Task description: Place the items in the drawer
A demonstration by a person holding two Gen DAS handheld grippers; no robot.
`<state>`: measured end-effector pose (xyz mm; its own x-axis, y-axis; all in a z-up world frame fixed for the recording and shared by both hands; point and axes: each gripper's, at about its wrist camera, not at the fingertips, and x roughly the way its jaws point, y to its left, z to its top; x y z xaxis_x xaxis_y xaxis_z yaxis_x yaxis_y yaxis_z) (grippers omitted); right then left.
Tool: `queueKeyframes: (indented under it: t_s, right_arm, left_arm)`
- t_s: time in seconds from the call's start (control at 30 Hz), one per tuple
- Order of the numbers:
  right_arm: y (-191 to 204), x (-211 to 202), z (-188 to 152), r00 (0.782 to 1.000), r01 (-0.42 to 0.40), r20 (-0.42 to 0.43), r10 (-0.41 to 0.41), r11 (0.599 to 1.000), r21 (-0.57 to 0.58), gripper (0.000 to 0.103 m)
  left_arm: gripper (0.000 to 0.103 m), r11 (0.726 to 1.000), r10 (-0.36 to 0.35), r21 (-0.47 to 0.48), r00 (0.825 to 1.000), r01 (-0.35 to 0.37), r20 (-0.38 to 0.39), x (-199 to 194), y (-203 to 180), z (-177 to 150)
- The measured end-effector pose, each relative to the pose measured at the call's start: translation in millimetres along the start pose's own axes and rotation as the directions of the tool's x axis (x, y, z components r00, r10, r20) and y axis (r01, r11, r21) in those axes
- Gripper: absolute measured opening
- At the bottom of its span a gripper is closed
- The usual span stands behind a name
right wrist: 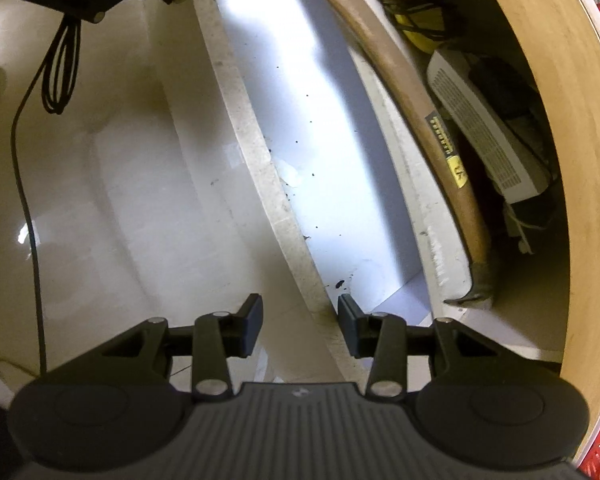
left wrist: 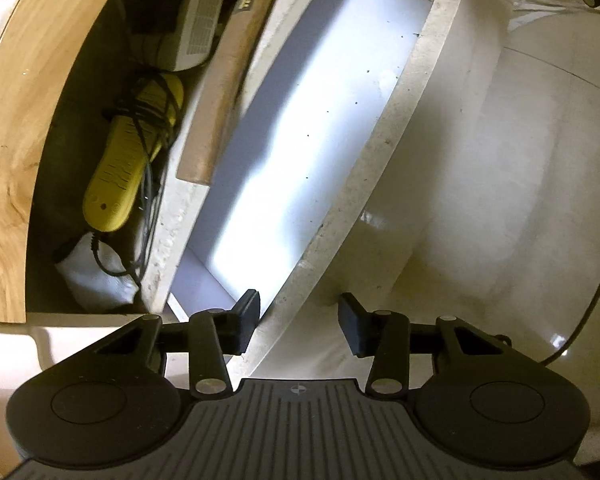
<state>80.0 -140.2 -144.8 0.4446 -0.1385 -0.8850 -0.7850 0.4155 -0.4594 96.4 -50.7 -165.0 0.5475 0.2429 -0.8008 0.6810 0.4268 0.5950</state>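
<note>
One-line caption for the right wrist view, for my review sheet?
Right tool, jaws slightly apart and empty, straddles the front rim of the open drawer; a wooden-handled hammer lies along its far edge.

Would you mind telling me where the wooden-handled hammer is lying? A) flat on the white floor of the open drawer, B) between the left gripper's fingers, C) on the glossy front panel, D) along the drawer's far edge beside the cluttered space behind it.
D: the hammer lies along the far edge of the drawer, next to the yellow device and white box.

Two wrist views steeply downward, close over shared drawer front edge.
</note>
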Motion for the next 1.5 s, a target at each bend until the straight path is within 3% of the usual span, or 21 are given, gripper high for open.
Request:
queueKeyframes:
  t_s: [0.6, 0.8, 1.13, 1.27, 1.5]
  right_arm:
    - [15.4, -25.6, -19.7, 0.992, -0.123, -0.031, 0.124, 0.992, 0.020, 0.038]
    - [17.9, -29.5, -24.4, 0.980, -0.195, -0.042, 0.195, 0.981, 0.018, 0.038]
    - [21.4, -30.9, -28.4, 0.974, -0.221, -0.038, 0.222, 0.975, 0.026, 0.038]
    - [17.5, -29.9, -27.9, 0.978, -0.202, -0.032, 0.204, 0.978, 0.047, 0.025]
    - [14.9, -27.2, -28.2, 0.979, -0.197, -0.033, 0.199, 0.979, 0.055, 0.024]
  left_arm:
    - [0.037, 0.994, -0.110, 0.017, 0.993, 0.111, -0.044, -32.5, -25.4, -20.3]
    - [0.036, 0.978, -0.204, 0.025, 0.976, 0.206, -0.081, -35.5, -27.8, -21.8]
    - [0.033, 0.976, -0.214, 0.020, 0.973, 0.216, -0.086, -37.8, -26.9, -25.6]
    - [0.033, 0.976, -0.217, 0.014, 0.972, 0.219, -0.087, -40.1, -27.3, -27.4]
    - [0.033, 0.977, -0.210, 0.026, 0.974, 0.213, -0.086, -41.8, -29.5, -27.4]
